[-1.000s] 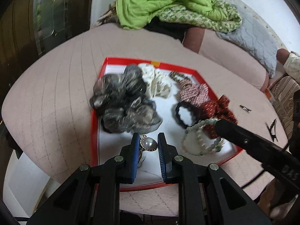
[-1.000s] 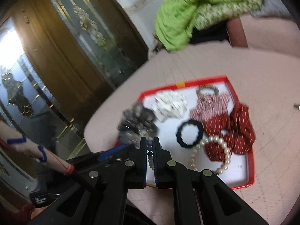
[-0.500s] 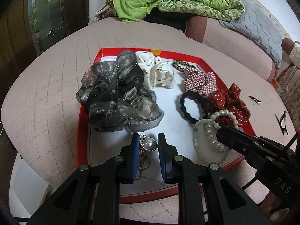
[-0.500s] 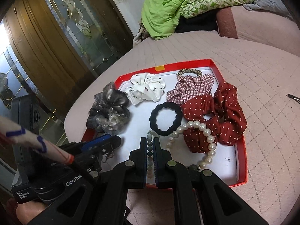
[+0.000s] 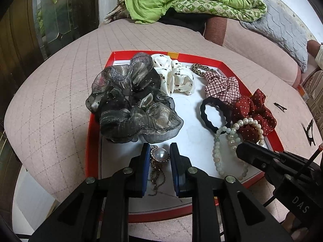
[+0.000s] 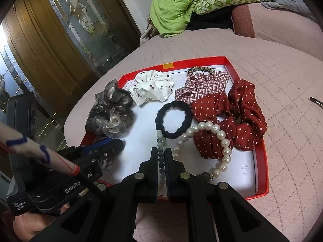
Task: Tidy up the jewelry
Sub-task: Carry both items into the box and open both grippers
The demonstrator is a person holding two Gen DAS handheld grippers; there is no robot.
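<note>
A pearl brooch (image 5: 160, 154) with dangling chain sits pinched in the left gripper (image 5: 159, 154), low over a red tray (image 5: 93, 141); the right gripper (image 6: 161, 157) clamps a pale green bead bracelet (image 6: 161, 141). Ahead lie a grey organza scrunchie (image 5: 129, 104) and a pearl bracelet (image 6: 221, 141), on a pink quilted cushion (image 5: 50, 104).

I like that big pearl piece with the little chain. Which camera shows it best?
The left wrist view: the pearl pendant sits front and centre between the left gripper fingers, its chain hanging below. In the right wrist view only a scrap of chain shows at that gripper's tip; the pearl is hidden.
</note>
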